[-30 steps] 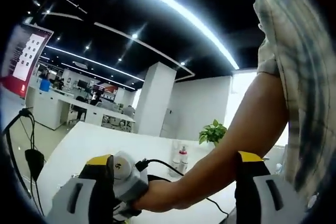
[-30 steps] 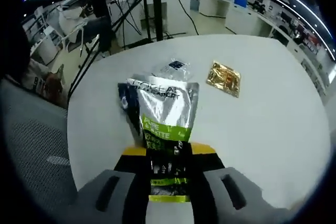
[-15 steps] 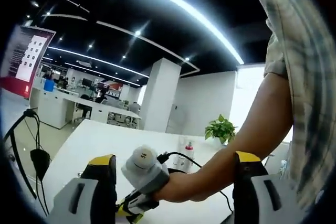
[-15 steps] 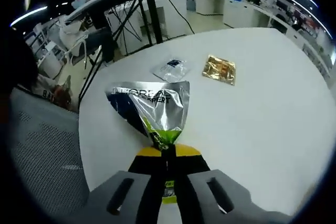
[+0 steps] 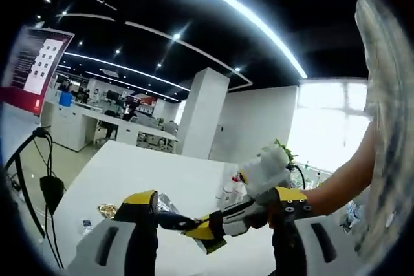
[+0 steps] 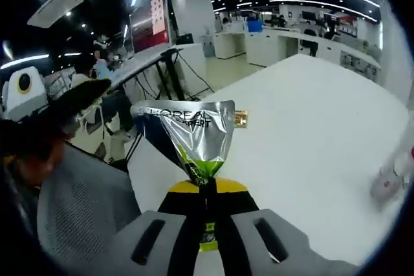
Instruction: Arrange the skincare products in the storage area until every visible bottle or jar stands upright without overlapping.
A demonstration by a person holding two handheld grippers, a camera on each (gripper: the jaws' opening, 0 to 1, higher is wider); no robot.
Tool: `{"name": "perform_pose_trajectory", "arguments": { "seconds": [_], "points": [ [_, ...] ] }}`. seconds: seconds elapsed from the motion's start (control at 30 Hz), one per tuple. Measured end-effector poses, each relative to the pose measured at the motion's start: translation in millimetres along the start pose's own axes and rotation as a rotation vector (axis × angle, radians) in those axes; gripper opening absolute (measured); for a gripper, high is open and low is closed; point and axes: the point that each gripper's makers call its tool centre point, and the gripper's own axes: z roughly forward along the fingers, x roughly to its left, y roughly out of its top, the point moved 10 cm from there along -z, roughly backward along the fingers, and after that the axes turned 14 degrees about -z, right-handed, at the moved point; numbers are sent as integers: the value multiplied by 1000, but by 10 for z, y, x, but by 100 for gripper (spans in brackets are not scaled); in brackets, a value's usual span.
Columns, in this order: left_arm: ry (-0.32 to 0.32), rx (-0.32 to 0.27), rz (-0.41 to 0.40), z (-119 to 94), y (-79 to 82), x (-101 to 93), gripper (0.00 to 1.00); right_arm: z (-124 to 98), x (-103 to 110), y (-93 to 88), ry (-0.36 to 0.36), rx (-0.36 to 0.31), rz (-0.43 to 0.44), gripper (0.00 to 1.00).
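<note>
Right gripper view now has my right gripper (image 6: 206, 189) clamped on the silver L'Oréal sachet (image 6: 189, 135), lifted off the white table (image 6: 310, 127) from where it lay a second ago, at frame centre. Left gripper (image 5: 213, 234) hangs open at the lower frame, so the sachet seems mid-carry toward the bottles (image 6: 396, 176) at the right edge.

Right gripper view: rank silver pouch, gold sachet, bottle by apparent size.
Largest to smallest:
1. silver pouch, pinched in the right claw; nearness inflates it
2. bottle, at the edge, partly cut off
3. gold sachet
</note>
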Motion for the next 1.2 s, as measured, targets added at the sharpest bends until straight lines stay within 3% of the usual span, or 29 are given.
{"name": "perform_pose_trajectory", "arguments": {
  "seconds": [0.1,0.17,0.27,0.33,0.47,0.53,0.6,0.67,0.8,0.87,0.93,1.03,1.2],
  "points": [
    [7,29,-19,2,-4,36,66,-217,92,18,-27,-75,75,3],
    [23,7,-66,-6,30,81,66,-321,168,59,-28,-113,71,3],
    [26,30,-131,-4,31,133,65,-415,289,115,-33,-161,59,3],
    [-29,74,-164,14,-4,77,61,-431,373,125,-32,-163,28,3],
    [-1,41,-178,-5,42,127,64,-416,506,140,-15,-169,-34,3],
    [-7,45,-235,-5,53,158,61,-420,556,153,-15,-178,-57,4],
    [-14,41,-237,5,46,161,58,-427,580,164,-15,-182,-72,4],
    [-48,92,-278,39,-1,107,55,-442,615,182,-16,-190,-108,4],
    [-98,140,-242,55,-39,33,33,-474,641,179,-16,-211,-135,4],
    [-96,134,-229,58,-27,51,33,-488,632,155,-24,-221,-135,4],
    [-106,158,-276,51,-25,65,32,-488,635,128,-25,-229,-136,4],
    [-102,205,-303,43,-55,106,29,-464,690,73,-39,-216,-183,4],
    [-113,304,-395,42,-105,114,22,-490,787,-57,-53,-212,-182,6]
  ]
}}
